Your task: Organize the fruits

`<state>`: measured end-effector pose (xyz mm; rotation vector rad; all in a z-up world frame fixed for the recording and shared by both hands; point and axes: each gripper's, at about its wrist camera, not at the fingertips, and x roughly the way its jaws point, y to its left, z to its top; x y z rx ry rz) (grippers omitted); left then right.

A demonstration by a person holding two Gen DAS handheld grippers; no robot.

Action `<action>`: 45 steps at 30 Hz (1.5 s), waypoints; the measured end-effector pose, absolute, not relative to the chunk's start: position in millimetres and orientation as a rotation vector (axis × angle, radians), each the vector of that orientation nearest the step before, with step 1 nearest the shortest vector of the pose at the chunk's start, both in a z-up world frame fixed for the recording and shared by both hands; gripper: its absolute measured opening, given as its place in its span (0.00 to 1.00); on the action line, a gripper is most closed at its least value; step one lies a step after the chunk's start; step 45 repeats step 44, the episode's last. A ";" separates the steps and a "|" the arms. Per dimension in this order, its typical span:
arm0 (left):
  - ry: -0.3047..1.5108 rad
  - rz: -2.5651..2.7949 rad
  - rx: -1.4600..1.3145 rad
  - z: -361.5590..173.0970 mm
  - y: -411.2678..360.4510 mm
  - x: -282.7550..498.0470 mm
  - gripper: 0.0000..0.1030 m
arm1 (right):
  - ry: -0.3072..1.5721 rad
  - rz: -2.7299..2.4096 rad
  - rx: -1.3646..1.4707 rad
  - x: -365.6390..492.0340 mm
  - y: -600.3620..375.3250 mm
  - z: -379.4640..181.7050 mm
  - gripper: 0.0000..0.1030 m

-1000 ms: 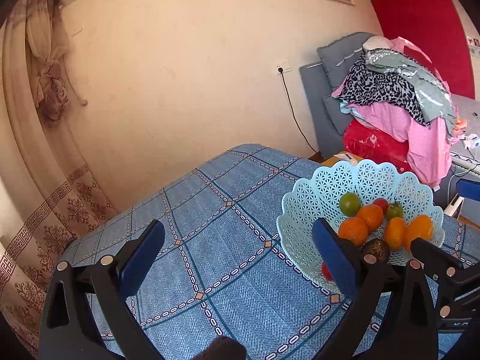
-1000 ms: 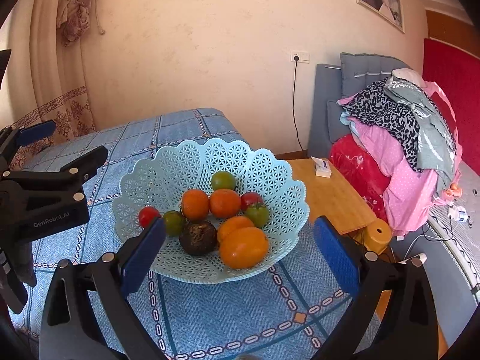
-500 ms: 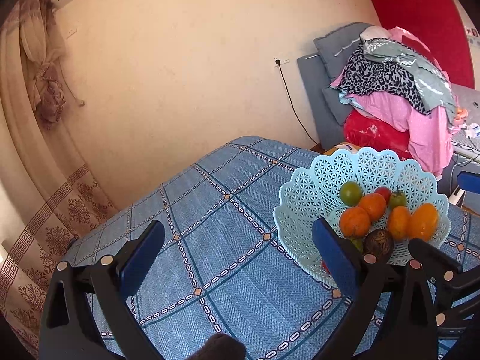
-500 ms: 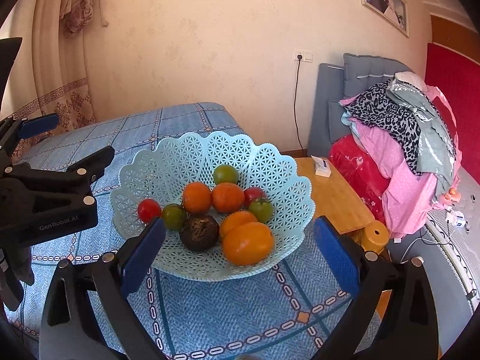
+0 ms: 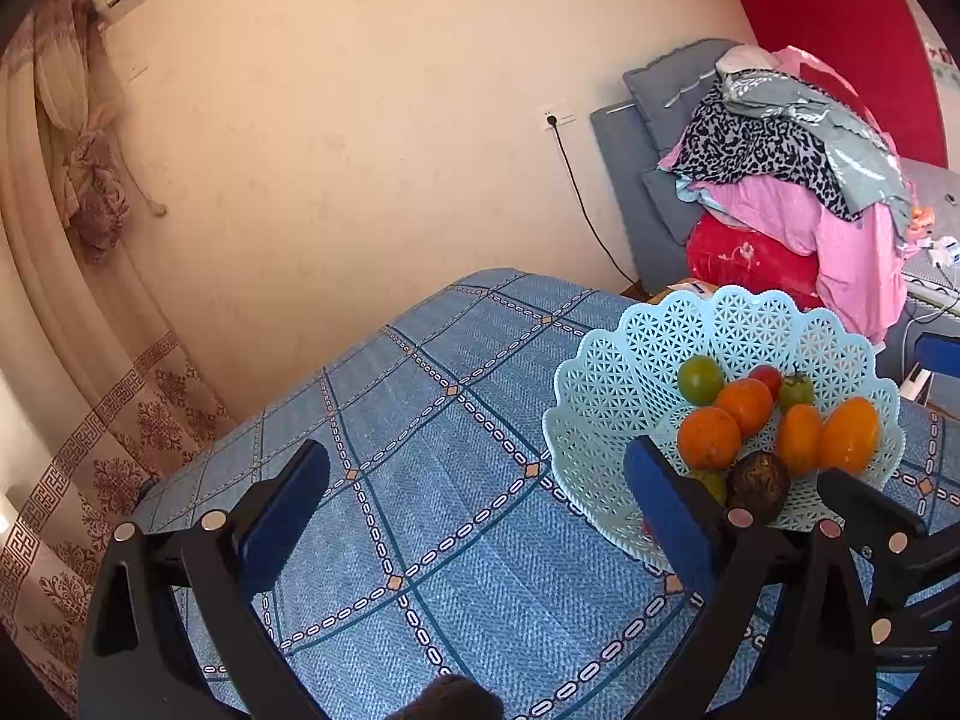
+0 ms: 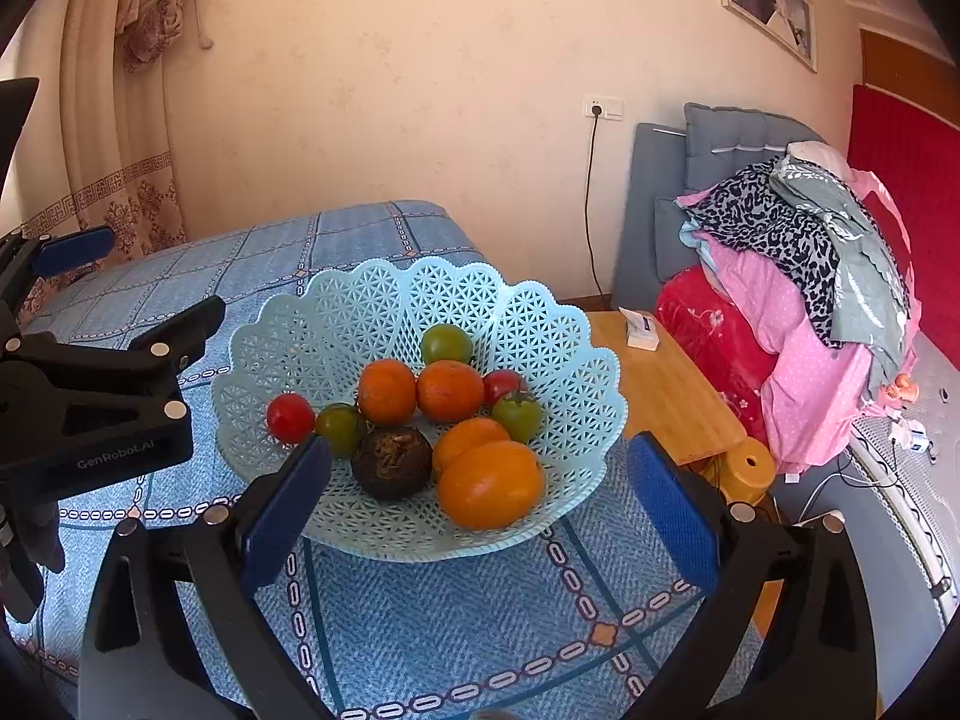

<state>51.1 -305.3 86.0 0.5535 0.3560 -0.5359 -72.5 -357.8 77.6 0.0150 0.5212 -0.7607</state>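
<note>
A pale blue lattice basket [image 6: 372,306] [image 5: 624,384] stands on the blue checked tablecloth [image 6: 456,618]. It holds several fruits: oranges [image 6: 449,391], a big orange fruit [image 6: 491,485], green tomatoes [image 6: 446,344], red tomatoes [image 6: 290,417] and a dark brown round fruit [image 6: 391,462]. My right gripper [image 6: 480,504] hovers open just in front of the basket, with nothing between its fingers. My left gripper [image 5: 477,507] is open over the bare cloth to the left of the basket, also holding nothing. The left gripper's black body [image 6: 90,408] shows at the left edge of the right wrist view.
A wooden side table [image 6: 666,396] with a small white box [image 6: 641,329] stands right of the cloth. Behind it is a grey headboard [image 6: 660,204] and a pile of clothes [image 6: 798,276]. A yellow stool [image 6: 747,468] sits on the floor. Curtain [image 5: 90,192] hangs left.
Both grippers have lifted and drawn back slightly, so the basket sits a little lower and farther in each view. Both stay open. The fruits have not moved.
</note>
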 end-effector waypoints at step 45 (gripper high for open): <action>0.401 -0.525 0.532 86.9 -293.3 52.7 0.95 | 0.570 -0.805 0.011 -71.5 -354.5 74.9 0.97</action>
